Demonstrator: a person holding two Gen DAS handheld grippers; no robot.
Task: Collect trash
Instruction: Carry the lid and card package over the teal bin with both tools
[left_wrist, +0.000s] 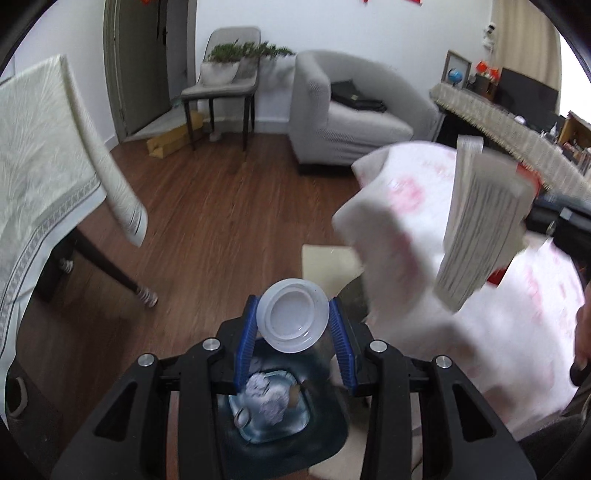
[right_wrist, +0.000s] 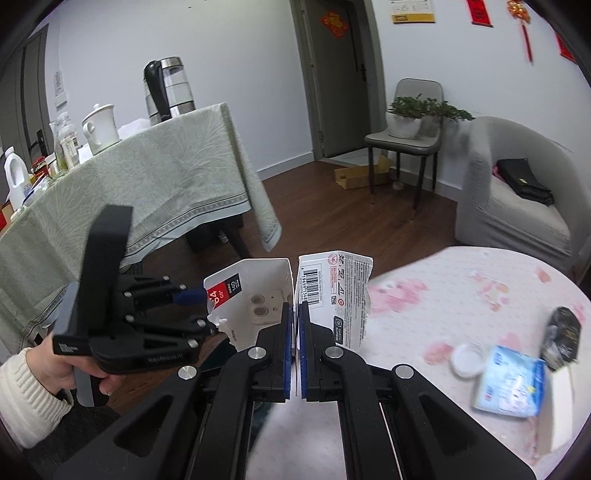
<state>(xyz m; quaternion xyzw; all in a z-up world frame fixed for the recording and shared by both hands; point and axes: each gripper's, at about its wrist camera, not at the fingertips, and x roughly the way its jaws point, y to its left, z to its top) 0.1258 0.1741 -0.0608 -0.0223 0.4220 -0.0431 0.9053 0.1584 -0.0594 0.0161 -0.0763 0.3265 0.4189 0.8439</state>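
In the left wrist view my left gripper (left_wrist: 293, 325) is shut on a clear plastic lid (left_wrist: 293, 315) and holds it above a dark bin (left_wrist: 325, 439) on the floor with crumpled paper (left_wrist: 267, 398) inside. In the right wrist view my right gripper (right_wrist: 294, 308) is shut on a torn white cardboard package (right_wrist: 332, 291) with a barcode, held over the edge of the pink-patterned table (right_wrist: 461, 295). The left gripper (right_wrist: 192, 295) shows to its left. The package also shows in the left wrist view (left_wrist: 480, 229).
On the pink table lie a white lid (right_wrist: 467, 360), a blue wipes packet (right_wrist: 511, 382) and a dark wrapper (right_wrist: 563, 332). A green-clothed table (right_wrist: 147, 192) with a kettle stands left. A grey armchair (right_wrist: 517, 192) and a chair with a plant (right_wrist: 406, 125) stand behind.
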